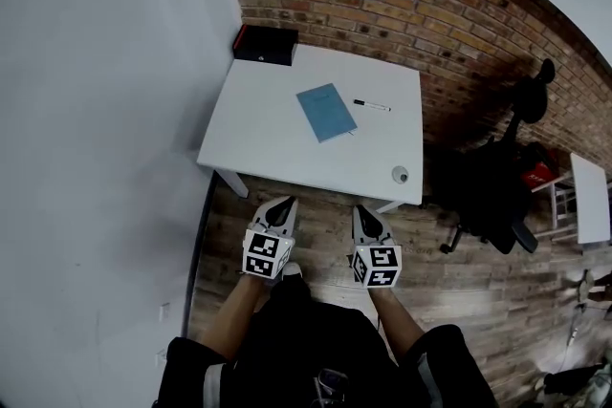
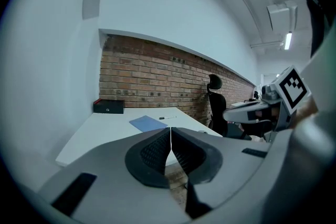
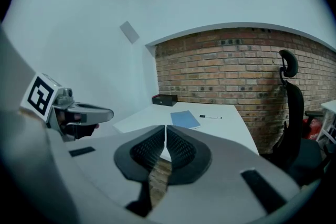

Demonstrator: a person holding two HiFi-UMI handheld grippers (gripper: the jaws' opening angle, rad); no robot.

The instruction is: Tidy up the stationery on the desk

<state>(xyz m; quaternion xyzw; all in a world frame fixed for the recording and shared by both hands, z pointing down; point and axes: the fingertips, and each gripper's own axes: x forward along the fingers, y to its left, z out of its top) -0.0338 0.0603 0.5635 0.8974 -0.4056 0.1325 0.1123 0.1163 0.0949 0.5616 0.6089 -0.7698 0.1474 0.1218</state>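
Grey left tool, right tool held parallel, closed.

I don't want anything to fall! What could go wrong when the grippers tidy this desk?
The small round thing sits near the front edge of the desk, so a bump might knock it off. The pen is thin and might roll if nudged. The left gripper and right gripper are shut; unopened, they'd push things, not grab.
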